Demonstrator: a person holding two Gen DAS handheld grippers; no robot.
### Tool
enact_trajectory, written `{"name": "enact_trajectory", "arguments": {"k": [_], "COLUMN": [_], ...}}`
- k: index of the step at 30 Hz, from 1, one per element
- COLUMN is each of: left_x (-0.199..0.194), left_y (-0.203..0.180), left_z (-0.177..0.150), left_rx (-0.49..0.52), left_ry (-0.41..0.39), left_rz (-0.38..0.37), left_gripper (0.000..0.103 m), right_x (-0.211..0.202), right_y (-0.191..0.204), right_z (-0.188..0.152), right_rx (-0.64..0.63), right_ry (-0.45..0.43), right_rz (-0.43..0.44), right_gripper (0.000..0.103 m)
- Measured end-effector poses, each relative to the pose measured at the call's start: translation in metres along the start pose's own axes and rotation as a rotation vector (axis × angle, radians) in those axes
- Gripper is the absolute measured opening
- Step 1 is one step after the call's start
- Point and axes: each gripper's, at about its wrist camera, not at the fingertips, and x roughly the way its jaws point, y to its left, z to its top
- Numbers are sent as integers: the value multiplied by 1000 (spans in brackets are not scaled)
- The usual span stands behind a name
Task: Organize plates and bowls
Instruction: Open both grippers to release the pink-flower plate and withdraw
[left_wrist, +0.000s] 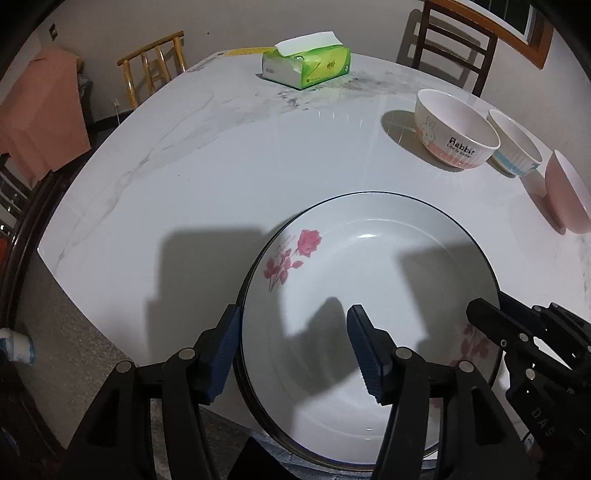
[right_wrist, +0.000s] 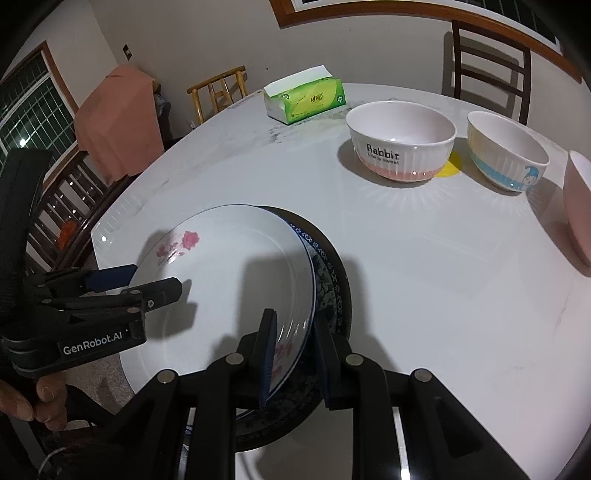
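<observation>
Right wrist view: the right gripper (right_wrist: 293, 356) has its jaws closed down onto the near rim of the white rose plate (right_wrist: 221, 273), one pad above the rim and one below, with the plate tilted, its gripped edge raised above the blue-patterned plate (right_wrist: 327, 280) on which it rests. Both plates sit at the near edge of the white marble table (right_wrist: 424, 277). The left gripper (right_wrist: 155, 278) straddles the rose plate's opposite rim; its jaws stand wide apart and grip nothing. Left wrist view: the left gripper's blue pads (left_wrist: 360, 339) show one outside the rim and one over the plate's well. Three bowls stand well apart from the plates: the Rabbit bowl (right_wrist: 400, 142), the blue-striped bowl (right_wrist: 506, 158) and the pink bowl (right_wrist: 580, 206). A green tissue pack (right_wrist: 304, 98) lies at the far side.
</observation>
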Motion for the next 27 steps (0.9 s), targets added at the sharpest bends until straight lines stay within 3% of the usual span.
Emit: {"name": "enact_trajectory", "arguments": {"k": [16,27], "left_x": [-21,-31], "left_y": [-1,-52], "left_z": [9,16], "left_rx": [-33,51], "left_ry": [-111,-146], "left_rz": [-7,-89], "left_gripper": [59,60], "right_x": [-27,-61], "right_y": [-3,-51], "right_z": [5,-5], "right_rx": [-7,104], "right_ry": [-59,-99], "right_rz": [-24,-103], "right_gripper": [22,22]}}
